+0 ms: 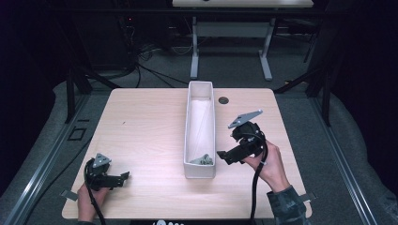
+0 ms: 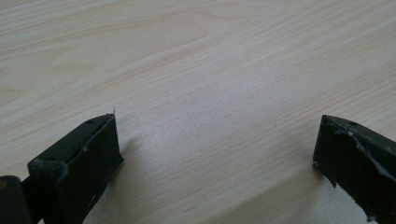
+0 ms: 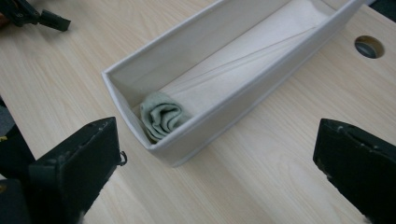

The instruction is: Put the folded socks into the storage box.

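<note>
I see the rolled green cloth lying in the near end of the long white bin, tucked against its end wall, apparently where it belongs. My right tongs hang just beside that bin, jaws wide and empty, so I judge the drop is done. My left tongs rest low over the bare tabletop, jaws spread wide with nothing between them, parked well apart from the bin.

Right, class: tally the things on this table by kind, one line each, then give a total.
Long white bin: 1
Rolled green cloth, in the bin's near end: 1
Black hand-held grippers, left and right: 2
Total: 4
</note>
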The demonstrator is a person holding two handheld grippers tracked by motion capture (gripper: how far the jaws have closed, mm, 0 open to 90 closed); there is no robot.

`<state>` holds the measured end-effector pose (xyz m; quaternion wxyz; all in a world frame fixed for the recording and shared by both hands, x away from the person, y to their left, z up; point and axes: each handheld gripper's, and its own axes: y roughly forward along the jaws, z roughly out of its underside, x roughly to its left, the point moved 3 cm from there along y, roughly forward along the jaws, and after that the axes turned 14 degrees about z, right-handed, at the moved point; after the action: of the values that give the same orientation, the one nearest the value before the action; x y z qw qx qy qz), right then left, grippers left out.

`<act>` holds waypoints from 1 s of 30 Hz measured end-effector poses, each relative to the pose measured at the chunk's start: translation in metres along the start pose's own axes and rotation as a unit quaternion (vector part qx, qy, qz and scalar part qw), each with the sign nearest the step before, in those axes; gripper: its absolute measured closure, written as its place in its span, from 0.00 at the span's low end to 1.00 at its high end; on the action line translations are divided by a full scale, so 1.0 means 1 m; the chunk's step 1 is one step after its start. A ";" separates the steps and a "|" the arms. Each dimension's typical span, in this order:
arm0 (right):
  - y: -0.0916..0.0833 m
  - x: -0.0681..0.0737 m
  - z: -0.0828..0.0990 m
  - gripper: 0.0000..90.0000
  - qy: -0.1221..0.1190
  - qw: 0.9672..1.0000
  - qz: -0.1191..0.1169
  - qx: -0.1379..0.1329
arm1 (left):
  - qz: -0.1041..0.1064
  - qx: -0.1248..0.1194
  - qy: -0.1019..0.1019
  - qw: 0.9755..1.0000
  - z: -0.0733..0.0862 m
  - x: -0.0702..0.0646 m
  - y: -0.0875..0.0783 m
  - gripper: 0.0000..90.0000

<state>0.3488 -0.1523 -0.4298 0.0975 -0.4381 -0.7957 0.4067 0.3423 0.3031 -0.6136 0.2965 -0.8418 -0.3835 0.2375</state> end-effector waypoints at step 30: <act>0.002 -0.032 0.094 0.00 0.079 0.993 0.083 -0.011 | 0.000 0.000 0.001 1.000 0.000 0.000 0.000 0.01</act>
<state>0.3206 -0.2294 -0.4861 0.1207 -0.5344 -0.7509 0.3688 0.3423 0.3031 -0.6136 0.2966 -0.8418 -0.3836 0.2370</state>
